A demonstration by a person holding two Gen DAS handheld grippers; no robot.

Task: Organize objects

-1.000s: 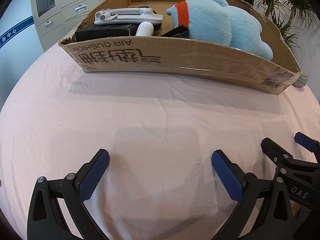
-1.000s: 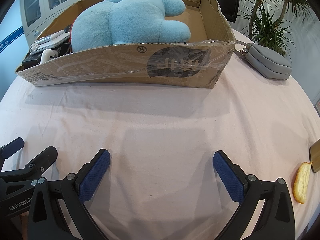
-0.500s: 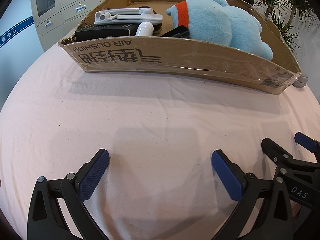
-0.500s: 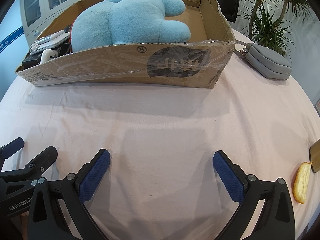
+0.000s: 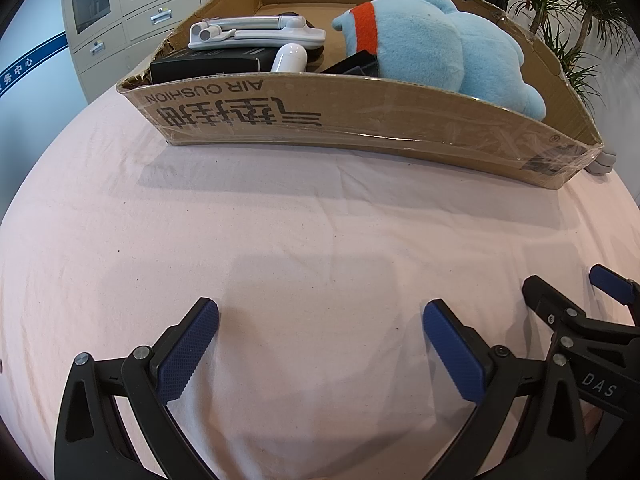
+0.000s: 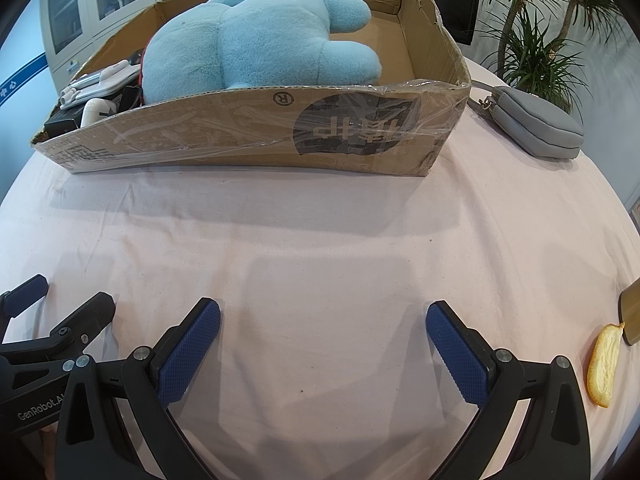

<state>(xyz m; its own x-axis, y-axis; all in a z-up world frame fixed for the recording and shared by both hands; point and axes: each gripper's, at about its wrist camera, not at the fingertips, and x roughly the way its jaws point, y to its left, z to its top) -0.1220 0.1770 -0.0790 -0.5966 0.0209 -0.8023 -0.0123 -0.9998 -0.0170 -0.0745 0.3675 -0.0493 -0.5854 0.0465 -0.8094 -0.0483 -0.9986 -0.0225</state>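
Observation:
A shallow cardboard box [image 5: 360, 120] [image 6: 248, 136] stands at the far side of the pink cloth. In it lie a blue plush toy [image 5: 436, 44] [image 6: 260, 40], a white folding stand [image 5: 256, 32], a white case [image 5: 289, 58] and a black box [image 5: 204, 66]. A grey pouch [image 6: 536, 124] lies right of the box. My left gripper [image 5: 320, 344] is open and empty, low over the cloth. My right gripper [image 6: 323, 346] is open and empty beside it.
An orange-yellow slice [image 6: 604, 364] and a brown object's edge [image 6: 630, 312] lie at the far right. Grey cabinets [image 5: 132, 20] stand behind on the left, potted plants [image 6: 532, 40] behind on the right. Each gripper shows at the edge of the other's view.

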